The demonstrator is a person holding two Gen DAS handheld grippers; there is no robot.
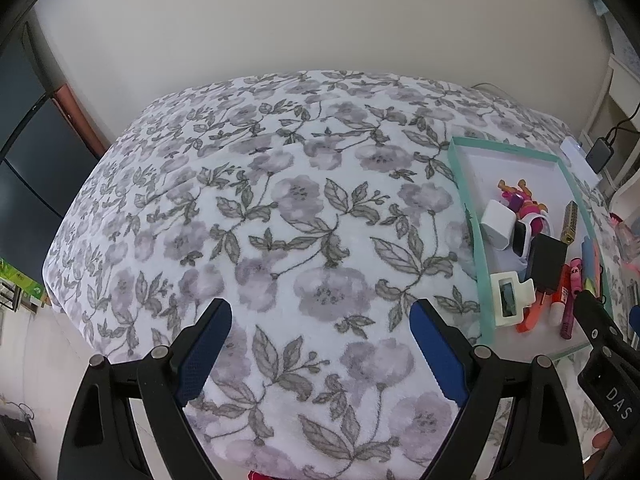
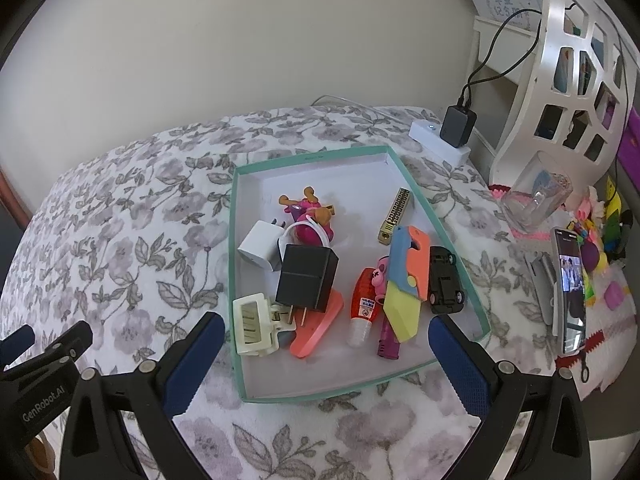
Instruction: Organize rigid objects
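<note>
A teal-rimmed shallow tray [image 2: 402,170] [image 1: 464,184] lies on the floral cloth. In it are a black charger [image 2: 306,278] [image 1: 546,262], a white charger [image 2: 260,250] [image 1: 496,222], a cream hair clip [image 2: 256,324] [image 1: 510,300], a coral piece [image 2: 320,326], a red glue tube [image 2: 364,306], a multicolour folding toy [image 2: 406,280], a black toy car [image 2: 444,280], a gold lighter [image 2: 396,216] and a pink toy figure [image 2: 310,216]. My right gripper [image 2: 324,360] is open and empty over the tray's near edge. My left gripper [image 1: 320,344] is open and empty over bare cloth, left of the tray.
A white power strip [image 2: 440,140] with a black plug [image 2: 456,126] sits behind the tray. A clear glass [image 2: 536,196], a phone on a stand [image 2: 570,292] and small colourful toys [image 2: 600,240] stand to the right. The floral cloth [image 1: 280,208] stretches left of the tray.
</note>
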